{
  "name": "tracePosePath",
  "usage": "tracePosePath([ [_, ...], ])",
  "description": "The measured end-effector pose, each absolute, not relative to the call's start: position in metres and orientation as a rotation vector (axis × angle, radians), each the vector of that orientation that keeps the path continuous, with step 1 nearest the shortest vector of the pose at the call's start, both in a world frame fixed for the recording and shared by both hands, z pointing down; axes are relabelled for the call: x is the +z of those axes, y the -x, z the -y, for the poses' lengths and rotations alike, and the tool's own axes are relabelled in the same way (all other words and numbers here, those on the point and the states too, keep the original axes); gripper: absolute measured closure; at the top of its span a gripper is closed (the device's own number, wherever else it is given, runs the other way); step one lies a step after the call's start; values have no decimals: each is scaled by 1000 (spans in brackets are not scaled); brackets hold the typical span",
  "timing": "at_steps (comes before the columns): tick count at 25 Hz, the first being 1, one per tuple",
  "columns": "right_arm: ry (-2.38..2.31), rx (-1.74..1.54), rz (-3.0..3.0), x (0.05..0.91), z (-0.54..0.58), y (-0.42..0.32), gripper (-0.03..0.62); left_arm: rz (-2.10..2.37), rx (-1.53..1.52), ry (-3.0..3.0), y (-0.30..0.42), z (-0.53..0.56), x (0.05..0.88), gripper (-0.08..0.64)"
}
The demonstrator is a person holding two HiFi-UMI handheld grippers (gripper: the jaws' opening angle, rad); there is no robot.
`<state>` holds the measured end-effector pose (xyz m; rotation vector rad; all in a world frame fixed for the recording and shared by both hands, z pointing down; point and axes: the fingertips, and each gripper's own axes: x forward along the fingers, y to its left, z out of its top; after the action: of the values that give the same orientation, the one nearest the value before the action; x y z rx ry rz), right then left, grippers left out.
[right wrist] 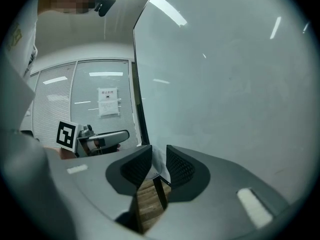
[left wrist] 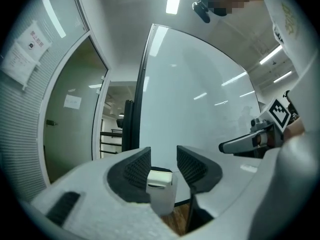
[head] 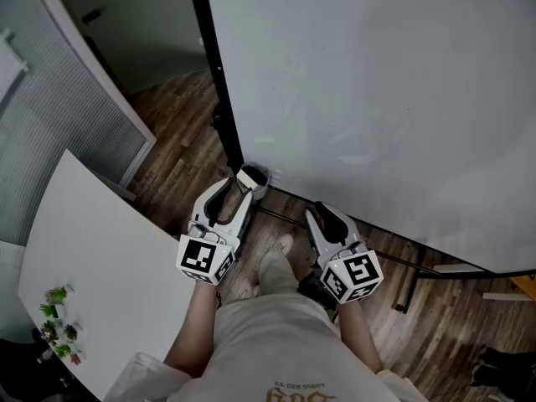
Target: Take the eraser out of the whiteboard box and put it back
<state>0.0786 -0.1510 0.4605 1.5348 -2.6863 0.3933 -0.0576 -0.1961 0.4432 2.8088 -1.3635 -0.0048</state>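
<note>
Standing close to the whiteboard, a person holds both grippers out near its lower left corner. On the left gripper the jaws are spread, and the whiteboard box shows between them, just ahead of the tips. The pads do not press on it. The eraser stands in that box with its top at the rim, nearer the left-hand pad.

On the right gripper the jaws stand a narrow gap apart with nothing held – only wooden floor and a dark bar show through.

The box sits at the foot of the board's black side frame. Left of it the floor runs open toward a glass partition. The edge of a white table lies just beside the left forearm.
</note>
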Motion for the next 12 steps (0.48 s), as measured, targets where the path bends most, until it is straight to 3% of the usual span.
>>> tracePosePath([
  [3,-1572,382,2662,459,148,-80,525,1389,8,-2819,60,188,439,433],
  [7,-1644,396,2582,463,145,-88,580,1491,-4,-2752,76,182,435,552],
  [12,-1674,387,2596,455,142,-88,580,1500,-32,-2726,84,176,430,561],
])
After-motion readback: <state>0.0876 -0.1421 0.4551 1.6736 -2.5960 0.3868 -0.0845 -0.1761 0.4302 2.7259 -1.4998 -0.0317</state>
